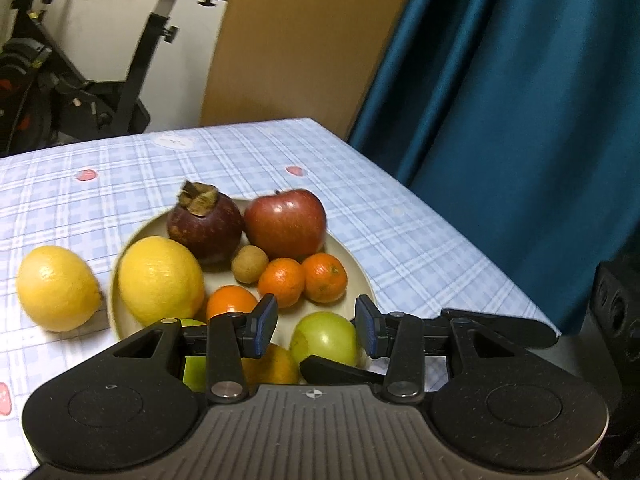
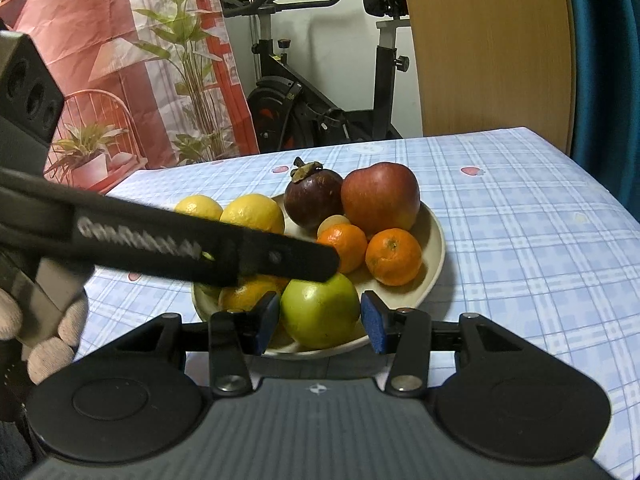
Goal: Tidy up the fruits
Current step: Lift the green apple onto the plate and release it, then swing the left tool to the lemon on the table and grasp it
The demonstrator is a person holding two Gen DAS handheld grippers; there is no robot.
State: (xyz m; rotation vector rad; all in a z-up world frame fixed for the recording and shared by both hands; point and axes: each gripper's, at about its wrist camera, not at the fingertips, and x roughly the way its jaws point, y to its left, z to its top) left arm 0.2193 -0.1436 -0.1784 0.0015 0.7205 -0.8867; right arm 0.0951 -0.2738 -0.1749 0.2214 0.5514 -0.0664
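Jaws of the right gripper (image 2: 320,322) stand spread to either side of the green apple (image 2: 320,310) at the plate's (image 2: 434,264) near rim, pads just off its skin; the left gripper (image 1: 316,326) is also spread, holding nothing. One lemon (image 1: 58,288) lies on the bench (image 1: 400,232) beside the plate. Centre the pads on the apple's widest part, squeeze evenly, lift straight up, clear of the mandarins (image 2: 394,256).

A plate (image 1: 362,276) on the bench (image 1: 420,232) holds most fruit; 1 lemon (image 1: 58,288) lies on the bench just left of it.
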